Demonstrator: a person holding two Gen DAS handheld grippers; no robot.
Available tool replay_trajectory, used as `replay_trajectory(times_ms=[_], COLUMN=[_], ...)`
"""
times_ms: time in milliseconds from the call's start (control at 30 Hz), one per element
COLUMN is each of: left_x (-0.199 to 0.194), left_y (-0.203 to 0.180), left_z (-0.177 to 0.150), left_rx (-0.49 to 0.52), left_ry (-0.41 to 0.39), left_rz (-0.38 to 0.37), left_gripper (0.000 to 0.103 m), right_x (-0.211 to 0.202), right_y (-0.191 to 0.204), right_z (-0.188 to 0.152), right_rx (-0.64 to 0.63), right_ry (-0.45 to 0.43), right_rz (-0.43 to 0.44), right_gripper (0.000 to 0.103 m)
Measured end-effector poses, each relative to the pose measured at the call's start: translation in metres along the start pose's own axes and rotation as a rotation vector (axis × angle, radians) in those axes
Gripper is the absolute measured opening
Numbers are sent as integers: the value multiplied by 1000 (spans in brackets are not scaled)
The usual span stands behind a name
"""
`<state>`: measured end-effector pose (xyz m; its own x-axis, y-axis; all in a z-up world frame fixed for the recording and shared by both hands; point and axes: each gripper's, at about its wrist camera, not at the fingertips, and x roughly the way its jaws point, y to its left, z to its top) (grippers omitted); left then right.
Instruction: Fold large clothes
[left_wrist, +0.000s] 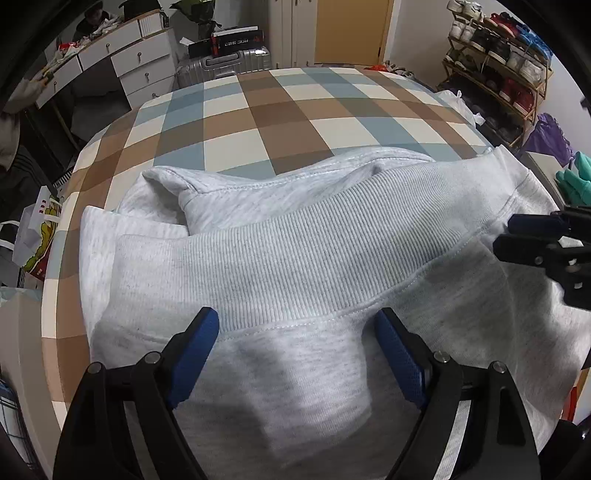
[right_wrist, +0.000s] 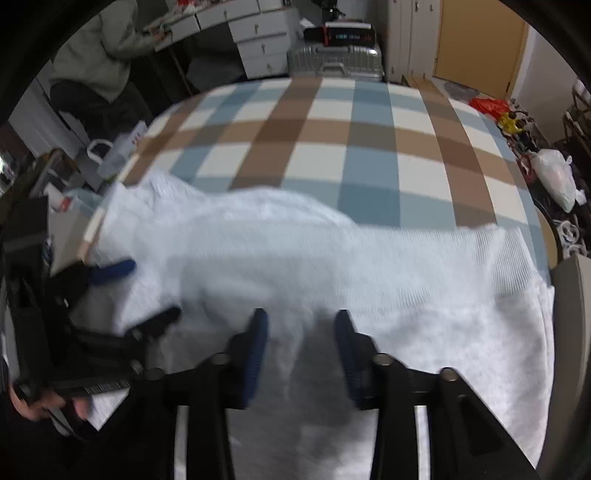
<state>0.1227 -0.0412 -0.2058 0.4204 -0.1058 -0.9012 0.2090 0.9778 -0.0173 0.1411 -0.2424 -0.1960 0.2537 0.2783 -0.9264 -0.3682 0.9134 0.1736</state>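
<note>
Left wrist view: grey sweatshirt (left_wrist: 295, 258) on checked bed (left_wrist: 277, 110), ribbed hem just ahead of left gripper (left_wrist: 297, 332), fingers spread, empty; right gripper (right_wrist: 301, 332) fingers likewise apart above fabric.

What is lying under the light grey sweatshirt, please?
The light grey sweatshirt lies on a checked brown, blue and cream bed cover, which shows beyond it. Whatever is directly beneath the sweatshirt's folded layers is covered and cannot be seen.

This is a bedroom in a home. Ahead of the tongs lies a bed with a checked cover (left_wrist: 288, 110); beyond it stand a white chest of drawers (left_wrist: 140, 62), a silver suitcase (left_wrist: 225, 62) and a wooden door (left_wrist: 351, 29), with a shoe rack (left_wrist: 498, 62) off to the right.
</note>
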Motion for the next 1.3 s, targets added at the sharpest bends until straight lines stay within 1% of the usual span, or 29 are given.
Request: replay_trajectory(times_ms=[33, 67, 100, 167, 233, 267, 300, 333, 367, 433, 467, 500, 533, 600, 667, 700, 733, 800, 833, 900, 933, 967, 1000, 1067, 1133, 1200, 1267, 1300], left_x=[0, 0, 0, -1, -1, -1, -1, -1, -1, 0, 0, 0, 0, 0, 0, 0, 0, 0, 0, -1, -3, -7, -10, -26, -42, -61, -76, -79], left_y=[0, -1, -1, 0, 0, 0, 0, 0, 0, 0, 0, 1, 1, 1, 2, 2, 2, 2, 2, 1, 0, -1, -2, -8, -15, -24, -35, -39], left_z=[0, -1, -1, -2, -2, -1, -1, -1, -1, -1, -1, -1, -1, -1, -1, -1, -1, -1, -1, -1, -1, -2, -2, -6, -12, -19, -27, -29], left_rx=[0, 1, 2, 1, 1, 1, 1, 1, 1, 3, 4, 3, 3, 6, 6, 6, 8, 6, 6, 6, 4, 2, 0, 21, 55, 84, 101, 104], left_ry=[-1, -3, -5, -6, -5, -5, -4, -2, -1, 2, 3, 3, 3, 2, 2, 2, 2, 3, 3, 0, -3, -11, -18, -71, -131, -184, -206, -207], left_rz=[2, 4, 5, 5, 3, 4, 5, 6, 8, 11, 12, 11, 11, 12, 10, 10, 10, 10, 12, 19, 32, 68, 88, 120, 121, 82, 0, -34], left_gripper=[84, 84, 84, 84, 84, 84, 84, 84, 84, 84, 85, 85, 85, 85, 86, 86, 86, 86, 86, 86, 86, 86, 86, 86, 86, 86, 86, 86], right_x=[4, 6, 5, 1, -3, -8, -14, -18, -15, 8, 20, 30, 28, 27, 21, 10, -2, -14, -11, 14, 12, 9, 6, -15, -43, -77, -105, -115], right_y=[-4, -10, -19, -40, -61, -72, -82, -88, -92, -102, -106, -110, -110, -108, -109, -112, -116, -129, -136, -150, -151, -150, -148, -144, -138, -124, -108, -102], right_z=[-5, -6, -6, -3, 5, 9, 11, 13, 14, 12, 8, 2, 1, 2, 6, 8, 8, 2, -1, -18, -25, -29, -31, -41, -59, -87, -121, -140], right_rx=[-18, -20, -3, 74, 178, 230, 263, 276, 274, 266, 266, 261, 246, 235, 250, 261, 271, 304, 320, 327, 302, 277, 268, 283, 295, 284, 278, 283], right_ry=[11, 5, -7, -19, 7, 2, -24, -38, -25, 60, 87, 74, 23, 19, 42, 8, -36, -73, -56, 69, 22, 8, 9, -32, -110, -199, -268, -294], right_rz=[-58, -72, -64, -24, 72, 104, 95, 55, 20, -27, -37, -27, -34, -43, -30, -25, -52, -114, -118, -96, -88, -96, -100, -116, -85, -69, -43, -21], right_gripper=[37, 35, 31, 31, 31, 32, 33, 35, 36, 42, 44, 50, 52, 53, 51, 43, 41, 41, 41, 39, 37, 37, 36, 36, 38, 38, 49, 63])
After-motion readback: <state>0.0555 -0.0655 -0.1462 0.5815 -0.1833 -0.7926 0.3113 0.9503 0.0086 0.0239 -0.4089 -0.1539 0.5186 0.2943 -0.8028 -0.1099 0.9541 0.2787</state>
